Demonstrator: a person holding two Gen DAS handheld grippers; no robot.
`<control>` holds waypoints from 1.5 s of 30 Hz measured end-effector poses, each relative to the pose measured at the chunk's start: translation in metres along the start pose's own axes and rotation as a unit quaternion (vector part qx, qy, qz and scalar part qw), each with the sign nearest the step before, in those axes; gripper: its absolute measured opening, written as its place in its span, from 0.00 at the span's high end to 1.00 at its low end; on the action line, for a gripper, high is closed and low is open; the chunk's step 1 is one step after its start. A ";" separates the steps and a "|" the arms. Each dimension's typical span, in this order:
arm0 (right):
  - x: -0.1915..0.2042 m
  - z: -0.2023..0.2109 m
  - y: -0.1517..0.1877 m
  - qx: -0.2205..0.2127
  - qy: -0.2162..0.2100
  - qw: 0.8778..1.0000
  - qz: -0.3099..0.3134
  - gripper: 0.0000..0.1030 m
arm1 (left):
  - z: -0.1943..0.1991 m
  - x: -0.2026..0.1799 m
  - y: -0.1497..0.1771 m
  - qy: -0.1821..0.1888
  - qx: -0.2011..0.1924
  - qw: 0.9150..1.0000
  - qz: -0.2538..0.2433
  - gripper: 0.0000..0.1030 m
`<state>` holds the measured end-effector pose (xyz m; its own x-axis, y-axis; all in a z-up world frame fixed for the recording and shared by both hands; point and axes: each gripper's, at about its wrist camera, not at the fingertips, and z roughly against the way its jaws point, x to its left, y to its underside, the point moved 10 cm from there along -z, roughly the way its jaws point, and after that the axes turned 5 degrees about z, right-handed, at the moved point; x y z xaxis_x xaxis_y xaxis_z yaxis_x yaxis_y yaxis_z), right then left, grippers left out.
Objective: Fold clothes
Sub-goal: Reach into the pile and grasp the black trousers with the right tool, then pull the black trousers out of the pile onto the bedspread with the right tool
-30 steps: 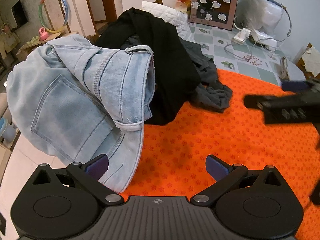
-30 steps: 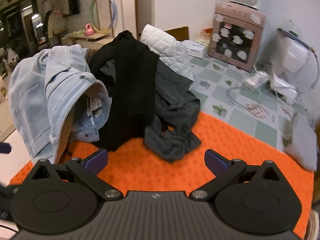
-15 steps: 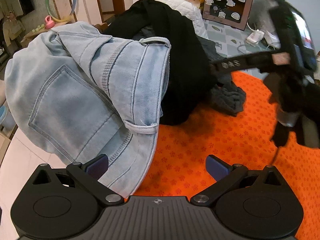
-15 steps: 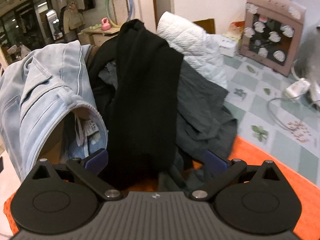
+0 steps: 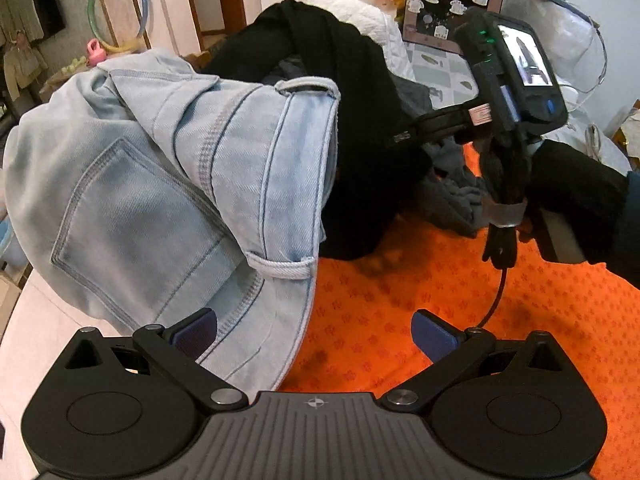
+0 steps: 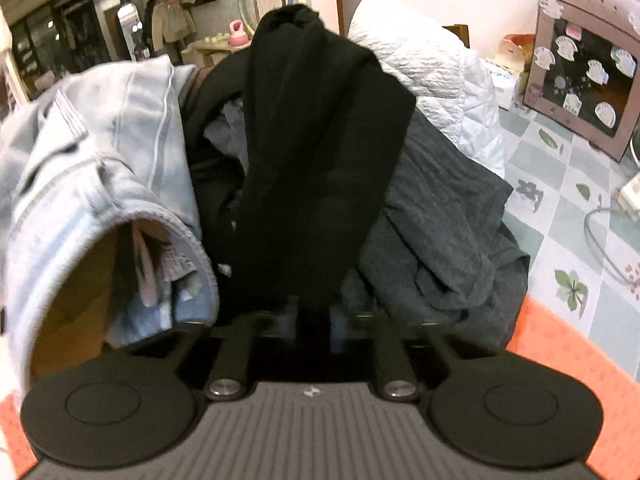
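Observation:
A pile of clothes lies at the back of an orange mat [image 5: 400, 320]: light blue jeans [image 5: 180, 184] on the left, a black garment [image 5: 360, 120] draped over the middle, a dark grey garment [image 6: 448, 232] on the right. My left gripper [image 5: 314, 332] is open, low over the mat, its left finger at the jeans' hem. My right gripper [image 6: 314, 316] is shut on the lower end of the black garment [image 6: 312, 160]. It shows in the left wrist view [image 5: 516, 92], reaching into the pile from the right.
A white quilted item [image 6: 432, 68] lies behind the pile. A brown box with stickers [image 6: 588, 76] and cables [image 6: 608, 232] sit on the green checked cloth at the back right. The jeans [image 6: 80, 184] hang over the table's left edge.
My right gripper has moved forward into the pile and has shut on the black garment. My left gripper has edged closer to the jeans and stays open.

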<state>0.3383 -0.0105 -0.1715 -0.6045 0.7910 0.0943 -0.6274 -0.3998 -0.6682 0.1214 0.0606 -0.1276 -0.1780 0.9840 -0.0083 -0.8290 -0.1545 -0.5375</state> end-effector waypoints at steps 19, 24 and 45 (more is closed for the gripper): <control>0.013 0.161 0.087 0.000 0.014 1.000 -0.018 0.92 | 0.024 0.003 0.010 0.012 -0.017 1.000 0.008 0.09; -0.013 0.208 0.122 0.008 0.058 0.997 -0.052 0.92 | 0.033 0.002 0.015 0.017 -0.028 0.999 0.002 0.09; -0.115 0.402 0.368 0.091 0.281 0.923 -0.248 0.91 | 0.034 -0.042 0.055 0.073 -0.016 0.994 -0.086 0.09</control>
<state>-0.0202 -0.4341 -0.1317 0.0977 0.9922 -0.0769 -0.8609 0.0454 -0.5068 0.0651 0.0073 -0.1280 0.0450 0.9984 -0.0349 -0.8227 0.0172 -0.5683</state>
